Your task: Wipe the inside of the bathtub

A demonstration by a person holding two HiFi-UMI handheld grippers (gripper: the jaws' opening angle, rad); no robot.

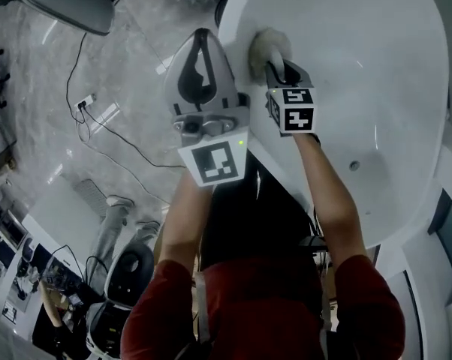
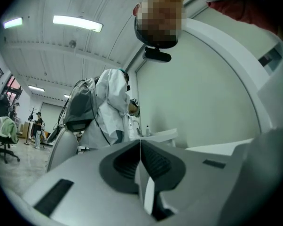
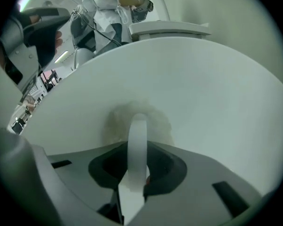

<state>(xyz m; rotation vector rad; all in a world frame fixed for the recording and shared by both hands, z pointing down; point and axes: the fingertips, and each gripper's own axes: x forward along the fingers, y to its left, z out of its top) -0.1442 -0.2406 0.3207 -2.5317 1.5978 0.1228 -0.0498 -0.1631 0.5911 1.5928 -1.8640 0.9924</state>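
- Pad [image 1: 267,46] is pressed on the left inner wall of bathtub [image 1: 376,66], clamped by its handle [image 3: 137,145] in right gripper [image 1: 277,70].
- Left gripper [image 1: 201,51] is shut, empty, left of the bathtub — the open basin lies right of the pad.

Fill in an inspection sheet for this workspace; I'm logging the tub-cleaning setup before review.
Surface: white bathtub, inside bare apart from its drain.
Job's things: fluffy pad against the tub's inner wall near the rim.
Clutter: nothing seen in the tub.
Grippers: right gripper shut on the pad's white handle; left gripper shut, empty, beside the rim outside the tub.
Cables: black cables across the marble floor.
Surroundings: person in white coat beyond; equipment on the floor.
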